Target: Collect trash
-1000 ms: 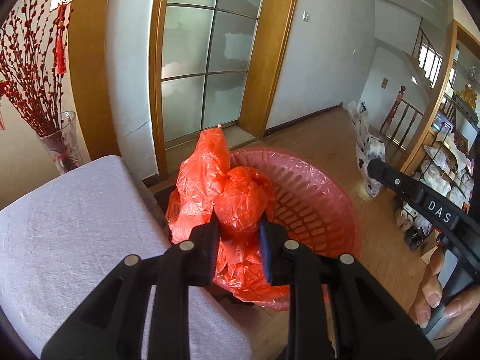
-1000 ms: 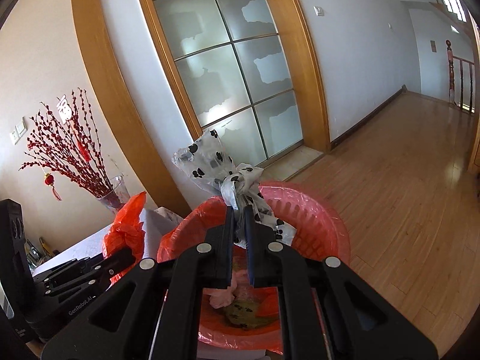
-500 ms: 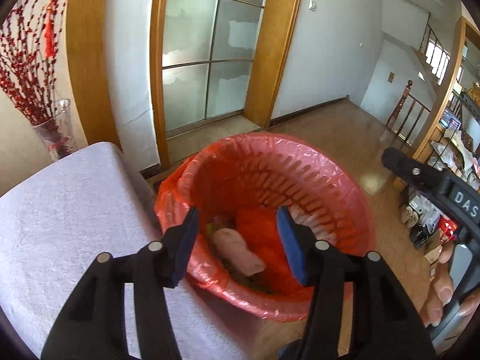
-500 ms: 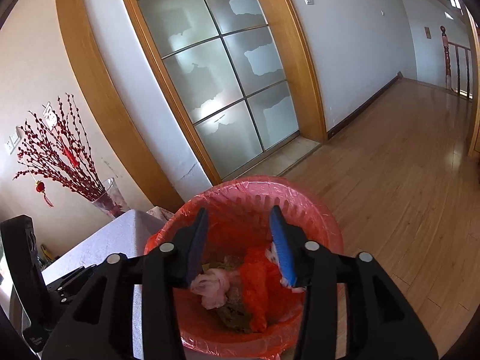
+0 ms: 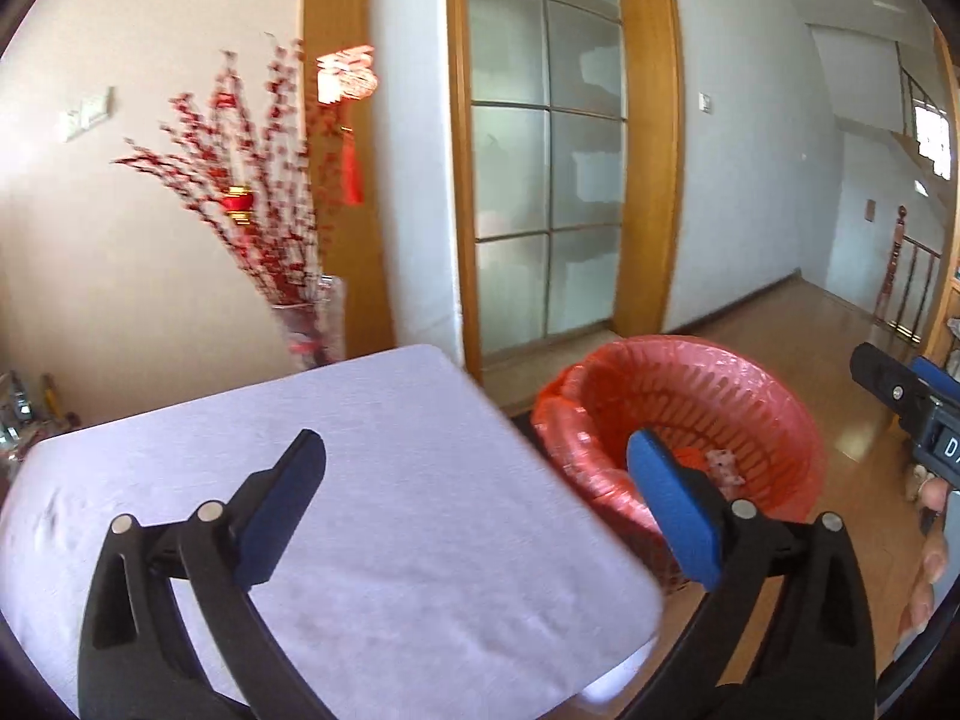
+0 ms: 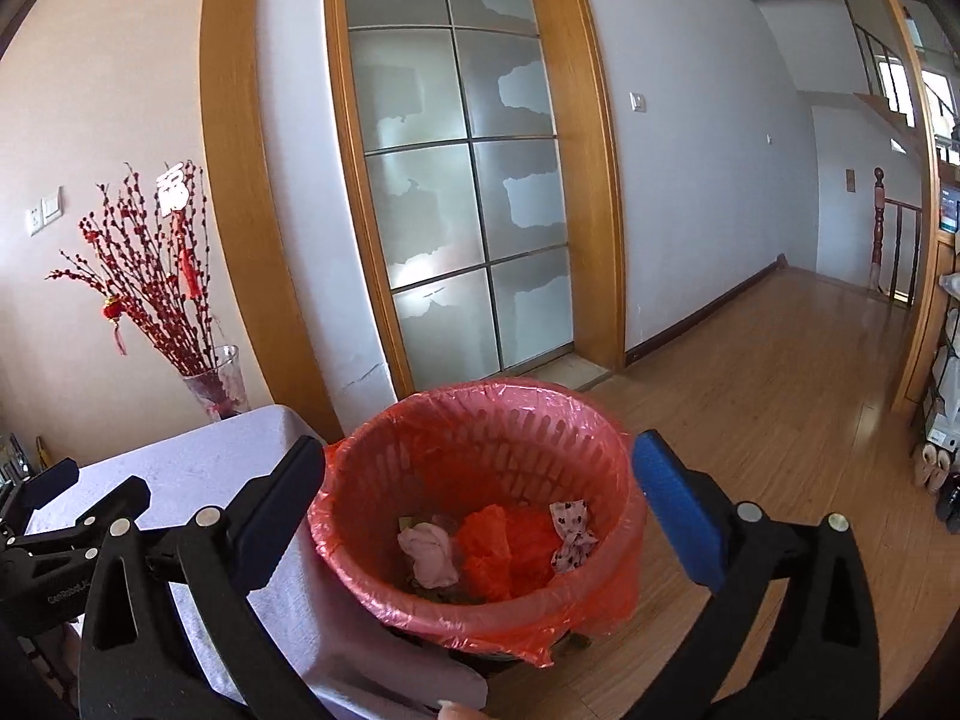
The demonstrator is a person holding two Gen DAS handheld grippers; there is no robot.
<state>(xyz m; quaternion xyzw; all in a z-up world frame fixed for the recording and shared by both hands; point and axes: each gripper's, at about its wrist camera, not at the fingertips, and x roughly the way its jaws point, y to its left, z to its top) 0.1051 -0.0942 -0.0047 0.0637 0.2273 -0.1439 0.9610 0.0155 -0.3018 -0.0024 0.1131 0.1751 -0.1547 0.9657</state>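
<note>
Since half a second ago my left gripper (image 5: 474, 504) has swung away from the red-lined wastebasket (image 5: 774, 414) and now hangs over the white cloth-covered table (image 5: 384, 528), near its right edge, jaws spread wide with nothing between them. My right gripper (image 6: 480, 504) has pulled back a little and hovers above the wastebasket (image 6: 384, 462), its jaws also wide apart and empty, framing the rim on both sides. Down inside the basket lie the crumpled red plastic bag (image 6: 507, 552), the white black-spotted bag (image 6: 570, 534) to its right, and a pale pink wad (image 6: 429, 552) to its left. That basket stands on the wooden floor (image 6: 780, 396), just beside the table's right edge.
</note>
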